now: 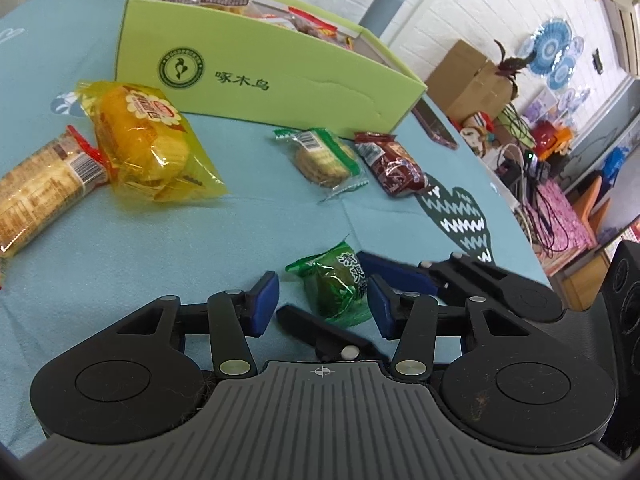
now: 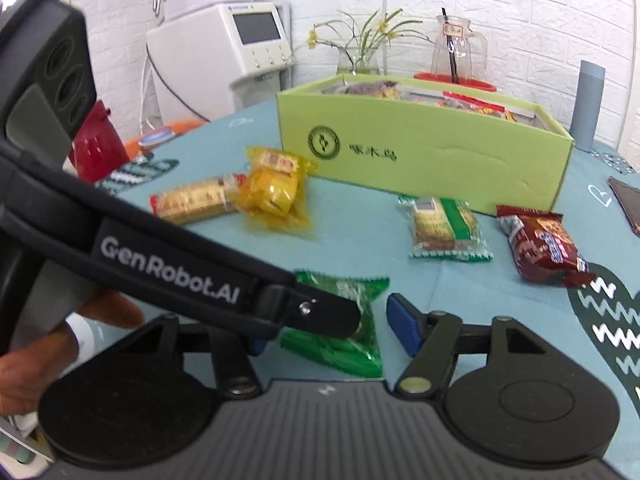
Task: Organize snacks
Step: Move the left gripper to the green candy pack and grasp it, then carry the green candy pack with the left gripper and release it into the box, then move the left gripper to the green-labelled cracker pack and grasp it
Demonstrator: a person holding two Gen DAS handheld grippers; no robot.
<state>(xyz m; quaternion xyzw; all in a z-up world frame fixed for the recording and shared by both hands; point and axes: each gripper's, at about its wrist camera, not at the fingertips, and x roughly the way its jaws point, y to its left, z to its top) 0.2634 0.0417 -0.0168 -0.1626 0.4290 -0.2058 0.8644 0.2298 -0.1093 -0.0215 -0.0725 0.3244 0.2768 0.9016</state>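
A small green candy packet lies flat on the teal tablecloth. My left gripper straddles it, and a strip of cloth shows between the left pad and the wrapper. My right gripper comes in from the other side, also around the packet. Its right pad stands just off the wrapper. Its left pad is hidden behind the left gripper's finger, which lies over the packet. The light green box, partly filled with snacks, stands open beyond.
Loose on the cloth are a yellow cake packet, a cracker roll, a green-edged biscuit packet and a brown packet. A dark flat phone-like object lies at the right edge. A hand holds the left gripper.
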